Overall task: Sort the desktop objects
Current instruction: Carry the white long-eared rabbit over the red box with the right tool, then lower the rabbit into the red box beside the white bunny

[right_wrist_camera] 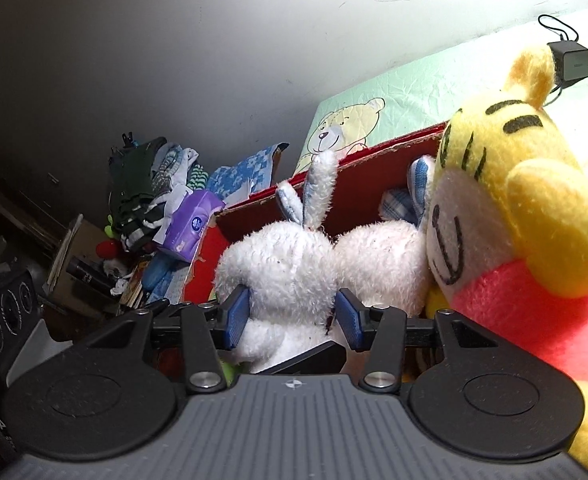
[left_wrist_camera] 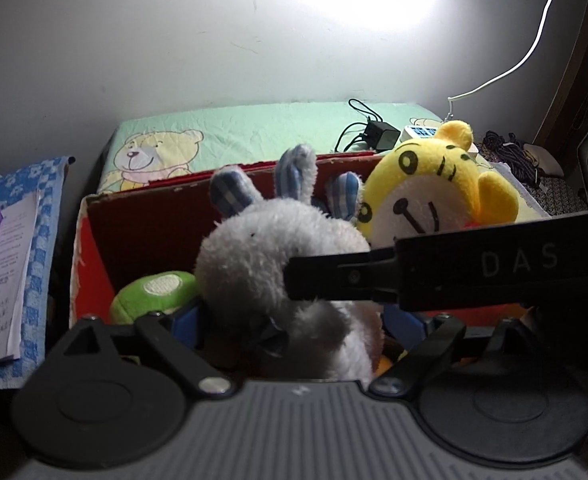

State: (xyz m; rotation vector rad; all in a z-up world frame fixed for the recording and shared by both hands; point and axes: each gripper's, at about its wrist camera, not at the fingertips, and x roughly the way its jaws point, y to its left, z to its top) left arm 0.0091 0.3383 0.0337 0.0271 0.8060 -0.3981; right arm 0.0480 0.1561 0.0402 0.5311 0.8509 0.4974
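Note:
A white plush bunny (left_wrist_camera: 262, 248) with blue-checked ears sits in a red cardboard box (left_wrist_camera: 146, 232), leaning on a yellow tiger plush (left_wrist_camera: 434, 184). A green mushroom toy (left_wrist_camera: 150, 292) lies at the box's left. My left gripper (left_wrist_camera: 296, 320) is open wide, its blue fingers (left_wrist_camera: 188, 320) on either side of the bunny's lower body. My right gripper (right_wrist_camera: 293, 318) is shut on the bunny (right_wrist_camera: 290, 264), blue pads (right_wrist_camera: 236, 316) pressing into its fur. The right gripper's black body (left_wrist_camera: 474, 272) crosses the left wrist view in front of the tiger (right_wrist_camera: 526, 184).
A green bear-print cloth (left_wrist_camera: 230, 136) with a black charger (left_wrist_camera: 380, 134) lies behind the box. A blue checked towel with papers (left_wrist_camera: 2, 280) and a purple tissue pack (right_wrist_camera: 192, 226) are at the left. Piled clothes (right_wrist_camera: 146, 184) and a speaker (right_wrist_camera: 6, 324) stand further left.

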